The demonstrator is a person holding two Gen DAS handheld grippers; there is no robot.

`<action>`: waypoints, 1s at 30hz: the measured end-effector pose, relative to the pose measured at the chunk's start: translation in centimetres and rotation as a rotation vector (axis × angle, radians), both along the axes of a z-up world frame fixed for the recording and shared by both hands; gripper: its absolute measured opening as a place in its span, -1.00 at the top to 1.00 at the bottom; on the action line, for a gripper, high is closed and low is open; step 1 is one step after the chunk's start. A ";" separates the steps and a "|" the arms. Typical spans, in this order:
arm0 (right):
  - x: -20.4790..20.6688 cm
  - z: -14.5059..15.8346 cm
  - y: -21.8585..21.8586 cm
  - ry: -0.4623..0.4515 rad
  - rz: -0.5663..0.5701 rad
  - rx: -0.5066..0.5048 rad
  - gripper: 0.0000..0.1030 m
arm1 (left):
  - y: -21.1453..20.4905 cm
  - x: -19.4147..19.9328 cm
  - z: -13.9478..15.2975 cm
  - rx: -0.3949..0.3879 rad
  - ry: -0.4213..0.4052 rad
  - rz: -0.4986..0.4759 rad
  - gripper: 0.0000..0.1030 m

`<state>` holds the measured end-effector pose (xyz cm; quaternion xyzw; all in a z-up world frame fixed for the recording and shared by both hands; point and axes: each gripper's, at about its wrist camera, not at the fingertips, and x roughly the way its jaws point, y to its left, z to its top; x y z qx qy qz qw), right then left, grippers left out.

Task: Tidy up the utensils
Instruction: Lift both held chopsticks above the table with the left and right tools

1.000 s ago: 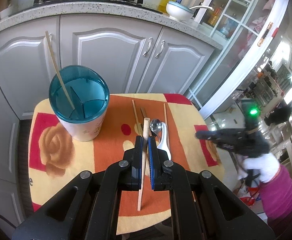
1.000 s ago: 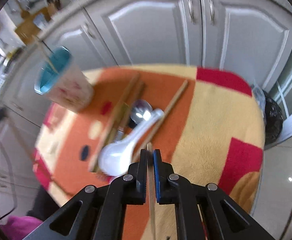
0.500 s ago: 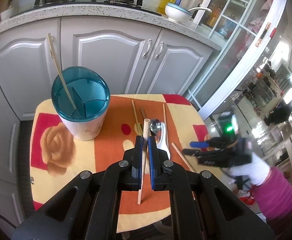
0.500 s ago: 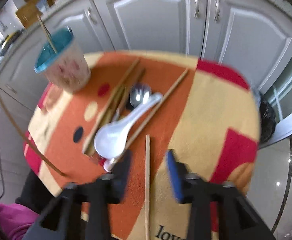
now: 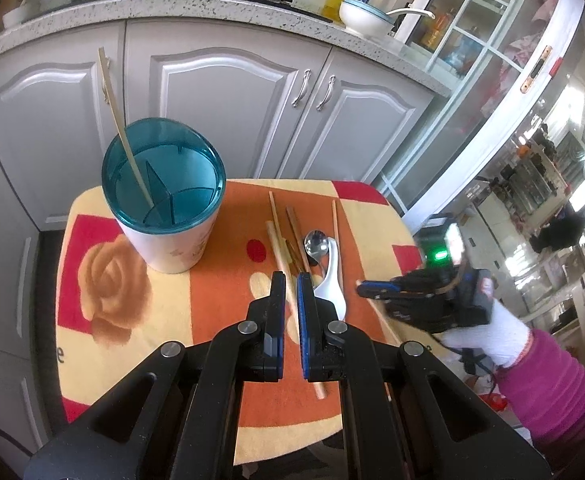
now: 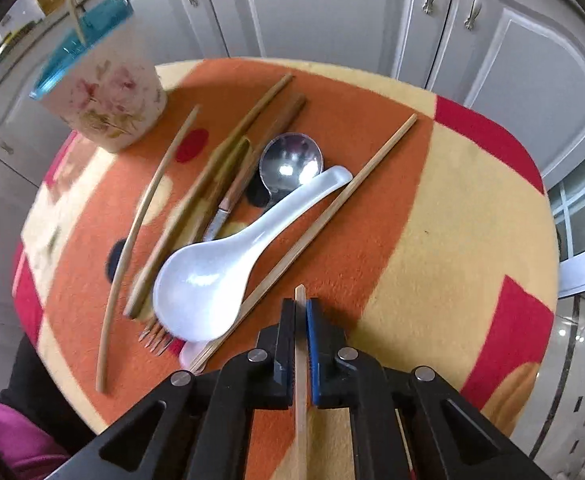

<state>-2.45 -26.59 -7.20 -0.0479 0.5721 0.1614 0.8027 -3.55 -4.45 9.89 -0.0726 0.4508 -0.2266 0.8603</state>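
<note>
My left gripper (image 5: 291, 280) hovers shut over the cloth with nothing in it. A pale chopstick (image 6: 140, 232) lies slanted beneath it and runs under its right finger. My right gripper (image 6: 301, 304) is low over the near right part of the cloth. Its jaws are closing on another chopstick (image 6: 300, 356) and the pads press it from both sides. Between them lie a white spoon (image 6: 220, 272), a metal spoon (image 6: 290, 160), a brown-handled fork (image 6: 228, 208) and two more chopsticks. The teal-rimmed holder (image 5: 168, 248) stands far left with one chopstick (image 5: 120, 120) leaning in it.
An orange, yellow and red cloth (image 6: 432, 240) covers the small round table, whose edge drops off on every side. Grey cabinet doors (image 5: 232, 100) stand close behind it under a counter. A white-gloved hand (image 5: 484, 332) with a magenta sleeve holds the right gripper.
The right jaws opened, dropped their chopstick onto the cloth, sank and shut on it again. The chopstick that stood in the left jaws' gap now lies slanted on the cloth.
</note>
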 end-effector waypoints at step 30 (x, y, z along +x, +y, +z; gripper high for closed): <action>0.0 5.3 -6.0 -0.088 -0.119 0.301 0.90 | -11.6 10.1 -15.5 0.287 0.271 -0.018 0.81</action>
